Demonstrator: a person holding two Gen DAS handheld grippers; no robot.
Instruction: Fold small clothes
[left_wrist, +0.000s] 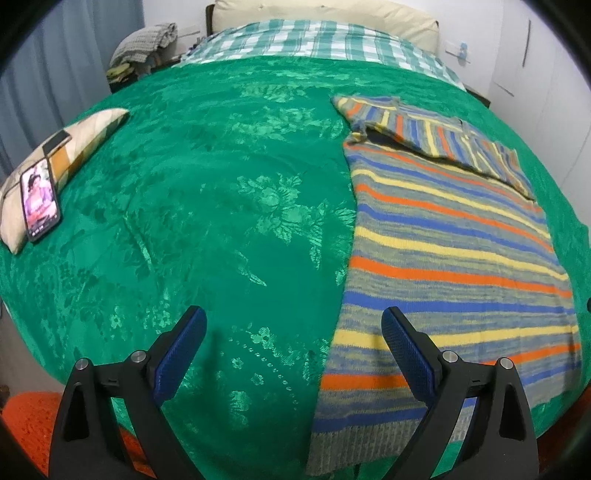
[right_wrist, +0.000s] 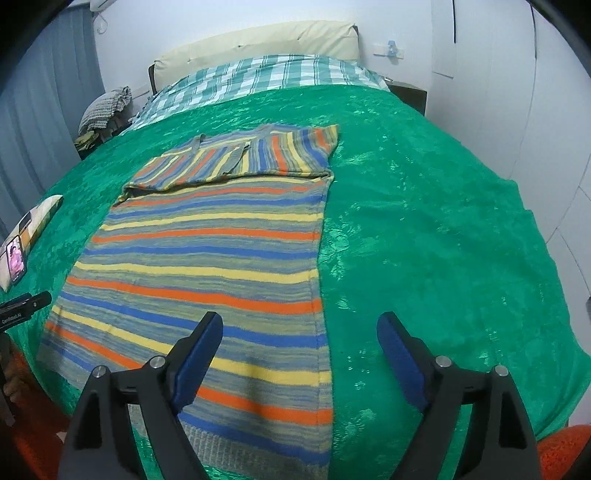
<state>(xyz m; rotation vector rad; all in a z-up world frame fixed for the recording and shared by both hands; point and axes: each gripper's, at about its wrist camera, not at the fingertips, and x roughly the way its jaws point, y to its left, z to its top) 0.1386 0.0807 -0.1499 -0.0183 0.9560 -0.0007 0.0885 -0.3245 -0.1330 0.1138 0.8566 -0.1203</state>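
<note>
In the left wrist view, the left gripper (left_wrist: 293, 319) is seen spread wide, its blue-padded fingers (left_wrist: 402, 350) apart and nothing caught between them. It is held above the near edge of a bed covered by a green floral bedspread (left_wrist: 207, 206). A striped knitted sweater (left_wrist: 454, 266) in grey, blue, yellow and orange is laid flat on the bedspread to the right, its hem toward the camera. Both sleeves (left_wrist: 436, 136) are seen folded across the upper part of the body. The right finger of the gripper is placed over the sweater's lower left portion; whether it touches the knit cannot be told. A patterned cushion (left_wrist: 70, 147) is found at the left edge of the bed, and a lit phone (left_wrist: 40, 199) is propped on it. A checked teal blanket (left_wrist: 317, 40) and a cream pillow (left_wrist: 325, 13) are seen at the head of the bed.

In the right wrist view, the right gripper (right_wrist: 299, 328) is likewise released, with its fingers (right_wrist: 197, 354) wide apart and empty. The left finger is positioned above the sweater (right_wrist: 207, 258), the right one above bare bedspread (right_wrist: 443, 240). The sweater is shown lying left of centre, its right side seam running straight toward the camera, and the folded sleeves (right_wrist: 243, 158) are lying across its far end. The cushion (right_wrist: 37, 218) and phone (right_wrist: 15, 262) appear at the far left.
</note>
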